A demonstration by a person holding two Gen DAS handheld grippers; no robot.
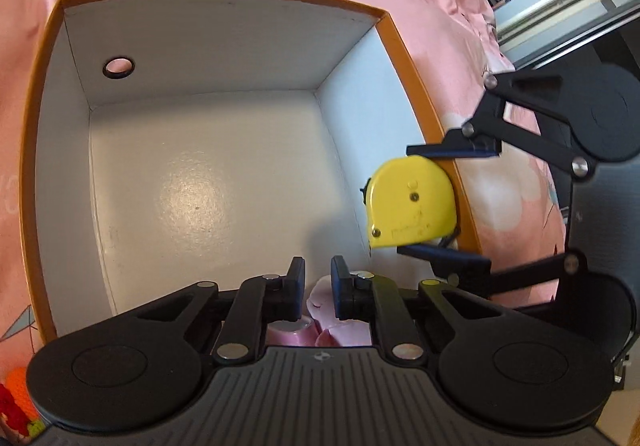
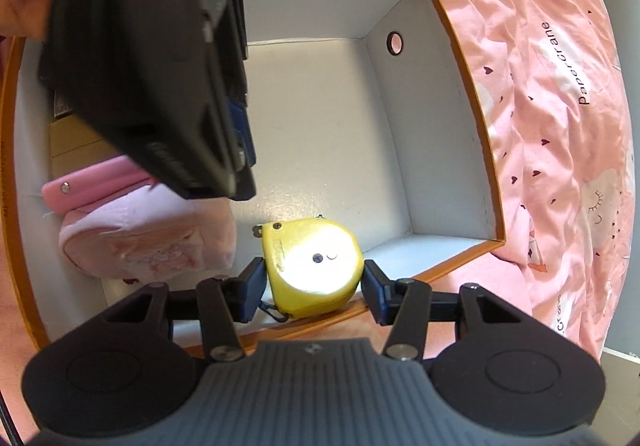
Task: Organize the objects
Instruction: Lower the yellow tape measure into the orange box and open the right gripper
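Note:
An orange-rimmed box (image 1: pixel 200 45) with white inner walls lies open on a pink bed sheet. My right gripper (image 2: pixel 312 280) is shut on a yellow tape measure (image 2: pixel 316 266), holding it just inside the box's near rim. In the left wrist view the tape measure (image 1: pixel 412 201) hangs at the right wall between the right gripper's (image 1: pixel 448 203) pads. My left gripper (image 1: pixel 318 266) is shut with nothing in it, over a pink plush pouch (image 2: pixel 148 242) and a pink case (image 2: pixel 100 181) in the box (image 2: pixel 440 125). A hand grips the left gripper's body (image 2: pixel 140 65).
The pink sheet (image 2: pixel 560 125) lies crumpled around the box. A red and orange knitted thing (image 1: pixel 16 398) sits at the lower left corner outside it. Most of the box floor (image 1: pixel 192 185) is bare. Furniture and a dark doorway (image 1: pixel 560 5) show beyond the bed.

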